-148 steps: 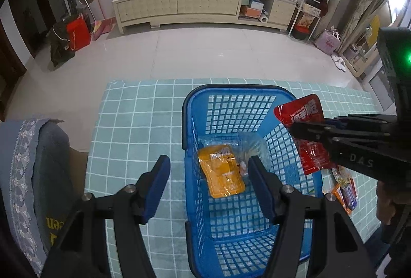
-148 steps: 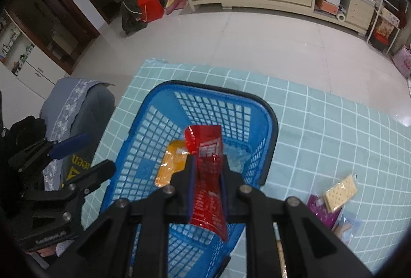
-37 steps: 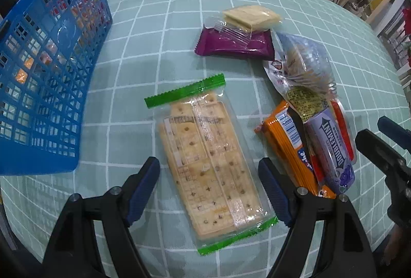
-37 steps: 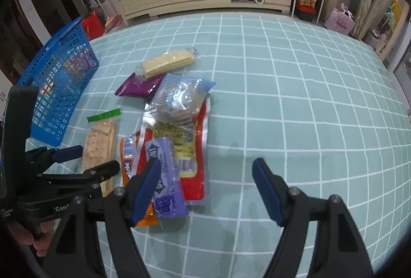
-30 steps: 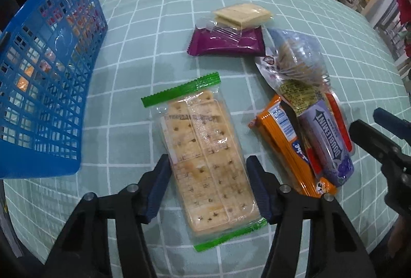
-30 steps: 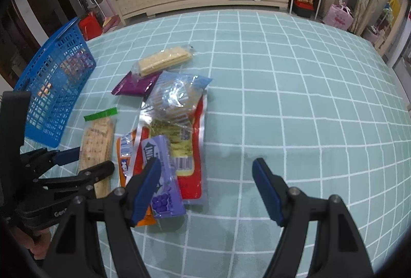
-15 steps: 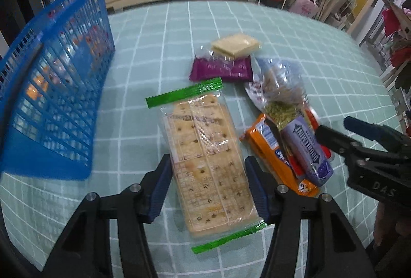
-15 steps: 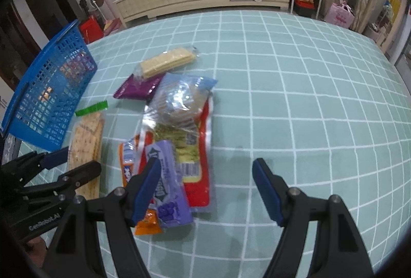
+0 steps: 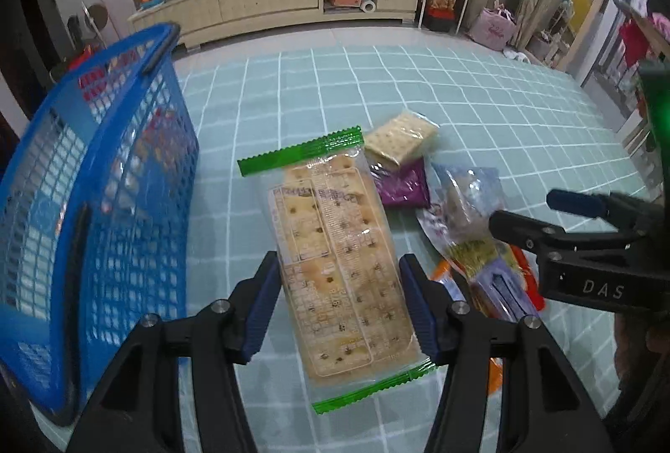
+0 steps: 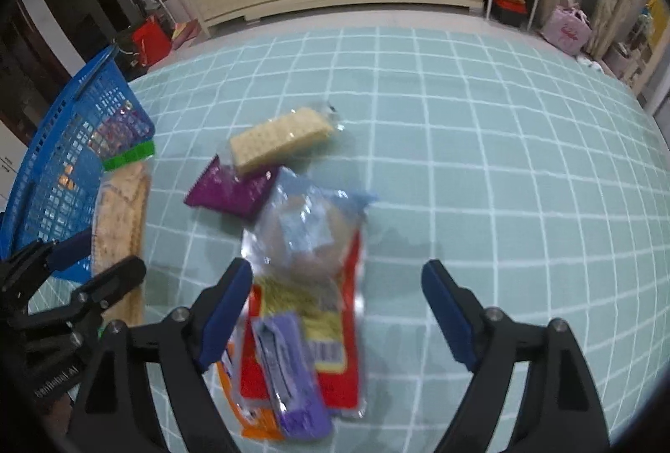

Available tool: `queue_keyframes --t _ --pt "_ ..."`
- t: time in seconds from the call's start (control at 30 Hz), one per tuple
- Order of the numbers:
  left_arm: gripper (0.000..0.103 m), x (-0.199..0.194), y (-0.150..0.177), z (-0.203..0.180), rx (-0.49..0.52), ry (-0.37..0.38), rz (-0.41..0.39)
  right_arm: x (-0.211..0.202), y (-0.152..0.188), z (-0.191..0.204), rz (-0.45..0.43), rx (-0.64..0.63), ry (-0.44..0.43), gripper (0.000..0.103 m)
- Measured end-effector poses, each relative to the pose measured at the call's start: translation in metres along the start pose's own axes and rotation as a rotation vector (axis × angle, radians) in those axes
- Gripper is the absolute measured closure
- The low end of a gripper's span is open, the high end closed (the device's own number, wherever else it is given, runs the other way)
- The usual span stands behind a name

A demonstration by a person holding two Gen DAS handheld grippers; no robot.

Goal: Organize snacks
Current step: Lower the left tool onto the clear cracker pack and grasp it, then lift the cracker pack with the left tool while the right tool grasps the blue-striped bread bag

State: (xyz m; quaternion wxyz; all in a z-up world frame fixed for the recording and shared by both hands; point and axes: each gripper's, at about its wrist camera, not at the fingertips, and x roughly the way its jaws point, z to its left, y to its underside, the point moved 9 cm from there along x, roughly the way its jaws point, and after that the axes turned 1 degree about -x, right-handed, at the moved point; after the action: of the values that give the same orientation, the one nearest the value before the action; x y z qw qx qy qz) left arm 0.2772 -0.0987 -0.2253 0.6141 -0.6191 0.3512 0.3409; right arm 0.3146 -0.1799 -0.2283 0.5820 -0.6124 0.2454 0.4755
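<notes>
Crackers [image 9: 339, 256] are clamped across their width by the left gripper [image 9: 341, 302], long axis pointing ahead, lifted off the cloth; the basket [image 9: 96, 202] stands just left. Right gripper [image 10: 335, 306] is opening, empty, over the pile.

The blue basket [image 9: 96, 202] runs off the left edge in both views, so what's inside only shows as coloured bits through the mesh. Printing on the cracker pack [image 9: 339, 256] is too small to read. The snack pile [image 10: 301, 285] is motion-blurred in the right view, and the orange packet [image 10: 247, 411] is mostly buried under the purple one [image 10: 289, 369].
</notes>
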Motion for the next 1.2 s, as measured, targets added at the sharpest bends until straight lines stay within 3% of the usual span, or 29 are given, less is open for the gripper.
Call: queue_keyframes --t 0.33,0.4,0.5,0.83,1.2 --pt "0.048 0.024 -0.020 0.000 0.005 0.013 0.014 0.038 -0.017 0.013 0.093 -0.062 0.011 0.018" --pt "0.048 0.023 -0.019 0.003 0.005 0.012 0.019 0.041 -0.016 0.013 0.094 -0.071 0.011 0.041" --pt "0.048 0.020 -0.013 0.003 0.000 0.017 0.026 0.039 -0.015 0.014 0.090 -0.074 0.002 0.044" --pt "0.048 -0.007 -0.013 -0.006 -0.027 0.065 -0.011 -0.016 -0.015 0.016 -0.001 -0.099 0.006 0.045" --pt "0.048 -0.086 -0.019 -0.009 -0.004 0.102 -0.127 -0.083 -0.012 0.034 -0.078 -0.103 -0.012 0.045"
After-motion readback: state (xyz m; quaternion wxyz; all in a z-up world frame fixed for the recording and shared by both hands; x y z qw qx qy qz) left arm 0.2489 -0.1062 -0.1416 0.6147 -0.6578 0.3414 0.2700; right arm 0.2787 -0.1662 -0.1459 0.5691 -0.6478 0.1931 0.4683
